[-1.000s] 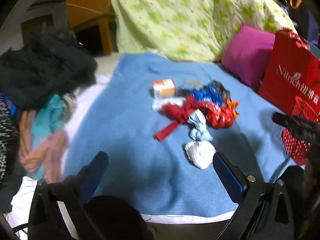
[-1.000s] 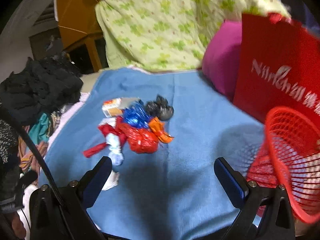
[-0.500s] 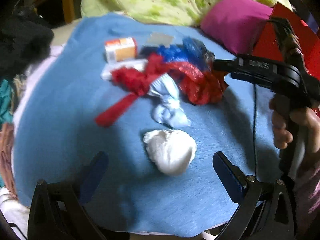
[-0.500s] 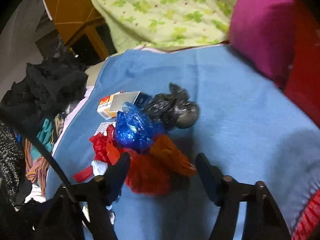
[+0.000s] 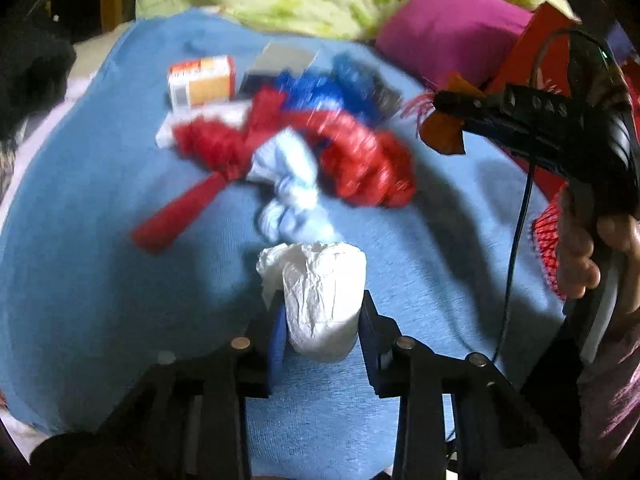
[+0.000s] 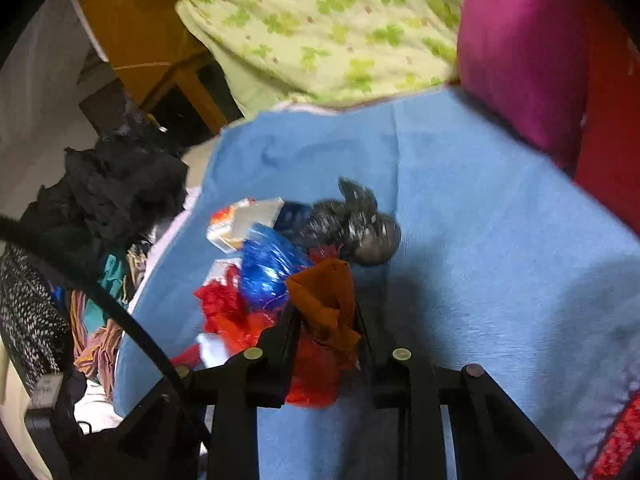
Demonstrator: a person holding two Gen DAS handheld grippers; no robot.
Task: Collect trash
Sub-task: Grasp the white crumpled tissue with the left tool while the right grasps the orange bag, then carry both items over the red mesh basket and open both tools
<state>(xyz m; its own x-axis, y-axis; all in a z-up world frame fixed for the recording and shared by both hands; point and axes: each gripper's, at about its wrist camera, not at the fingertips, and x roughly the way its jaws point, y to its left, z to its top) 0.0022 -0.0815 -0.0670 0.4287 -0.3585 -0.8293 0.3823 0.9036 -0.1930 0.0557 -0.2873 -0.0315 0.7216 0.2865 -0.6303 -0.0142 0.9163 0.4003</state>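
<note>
My left gripper (image 5: pixel 322 320) is shut on a crumpled white paper wad (image 5: pixel 320 292) on the blue blanket (image 5: pixel 100 260). My right gripper (image 6: pixel 326 320) is shut on an orange wrapper (image 6: pixel 326 292) at the near edge of the trash pile; it also shows in the left wrist view (image 5: pixel 444 128), lifted off the blanket. The pile holds a red plastic bag (image 5: pixel 360 160), a blue foil bag (image 6: pixel 268 268), a black bag (image 6: pixel 356 224), a light blue wad (image 5: pixel 292 184) and an orange-white carton (image 5: pixel 200 84).
A red mesh basket (image 5: pixel 546 236) stands at the right by a red paper bag (image 5: pixel 536 48). A magenta pillow (image 6: pixel 520 52) and a green patterned quilt (image 6: pixel 328 24) lie at the back. Dark and coloured clothes (image 6: pixel 112 188) are heaped at the left.
Both grippers moved in on the pile and closed. The left one took hold of the white paper wad. The right one took hold of the orange wrapper.
</note>
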